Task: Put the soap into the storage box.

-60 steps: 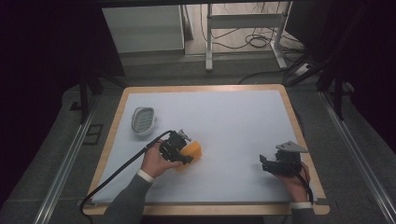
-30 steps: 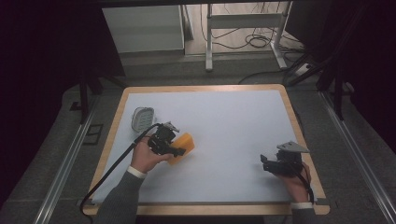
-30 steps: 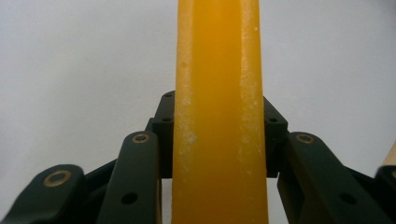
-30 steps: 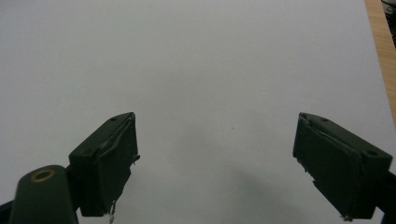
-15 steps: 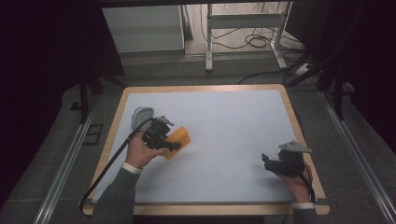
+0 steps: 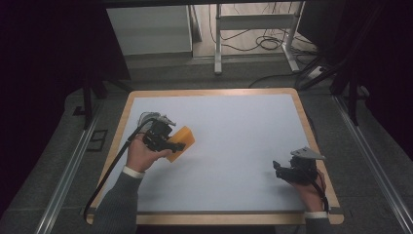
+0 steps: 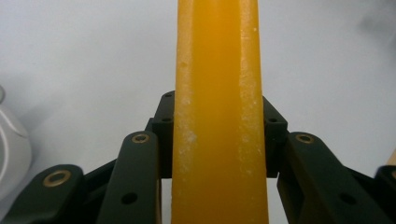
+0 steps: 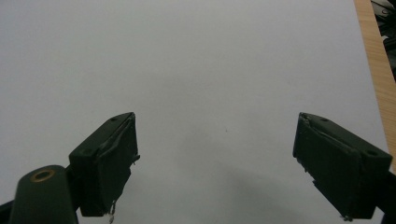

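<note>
Left gripper clamped on an orange block, right gripper idle and wide open.

At the left of the high view, the left gripper (image 6: 171, 145) holds the orange block (image 6: 179, 140) over the white table (image 6: 234, 131), jaws pressed tight on both its sides; the left gripper view has the block (image 7: 218, 112) standing straight up the middle. Just behind it, upper left, sits a small pale dish (image 6: 147, 118), hard to make out. Lower right, the right gripper (image 6: 278, 169) rests low, its jaws spread wide with nothing between them.

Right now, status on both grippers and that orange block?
Left gripper shut on orange block, beside the clear dish. Right gripper open, holding nothing. White table ahead unobstructed.
</note>
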Motion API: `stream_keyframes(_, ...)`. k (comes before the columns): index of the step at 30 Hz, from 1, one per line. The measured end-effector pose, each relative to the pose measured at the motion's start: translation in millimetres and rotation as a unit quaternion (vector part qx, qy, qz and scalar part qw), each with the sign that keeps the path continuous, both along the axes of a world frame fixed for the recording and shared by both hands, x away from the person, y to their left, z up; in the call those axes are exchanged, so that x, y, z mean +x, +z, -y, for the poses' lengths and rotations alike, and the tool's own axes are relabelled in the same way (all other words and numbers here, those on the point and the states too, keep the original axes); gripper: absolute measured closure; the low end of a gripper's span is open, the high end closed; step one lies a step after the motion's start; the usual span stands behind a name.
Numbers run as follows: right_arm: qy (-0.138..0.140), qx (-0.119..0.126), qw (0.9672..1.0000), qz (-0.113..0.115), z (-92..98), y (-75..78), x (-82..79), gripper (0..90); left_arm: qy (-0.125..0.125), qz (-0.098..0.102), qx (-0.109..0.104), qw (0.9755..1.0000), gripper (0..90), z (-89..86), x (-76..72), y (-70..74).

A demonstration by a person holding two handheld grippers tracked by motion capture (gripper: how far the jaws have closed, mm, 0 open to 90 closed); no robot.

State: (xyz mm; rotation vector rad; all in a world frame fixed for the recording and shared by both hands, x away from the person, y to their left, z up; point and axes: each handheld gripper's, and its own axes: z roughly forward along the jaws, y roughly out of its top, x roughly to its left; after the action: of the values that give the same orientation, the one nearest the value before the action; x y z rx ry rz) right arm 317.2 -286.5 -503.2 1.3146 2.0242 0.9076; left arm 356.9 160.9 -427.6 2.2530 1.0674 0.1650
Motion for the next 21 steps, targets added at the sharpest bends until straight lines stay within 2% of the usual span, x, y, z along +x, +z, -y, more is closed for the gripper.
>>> stream_keyframes(5, -0.001, -0.001, 1.0000, -0.002, 0.1, -0.9, 0.4, 13.7, 0.006, 0.002, 0.000, 1.0000, 60.9, -5.1, 1.5, 2.9)
stream_keyframes(8, 0.001, 0.000, 1.0000, -0.001, 0.0, -0.7, 0.1, 13.7, 0.010, 0.011, 0.001, 0.9999, 60.9, -8.9, 1.5, 5.6)
stream_keyframes(21, 0.000, -0.002, 1.0000, 0.000, -0.5, -1.0, 0.1, 13.7, 0.017, 0.009, 0.005, 0.9998, 60.9, -17.9, 5.3, 9.0)
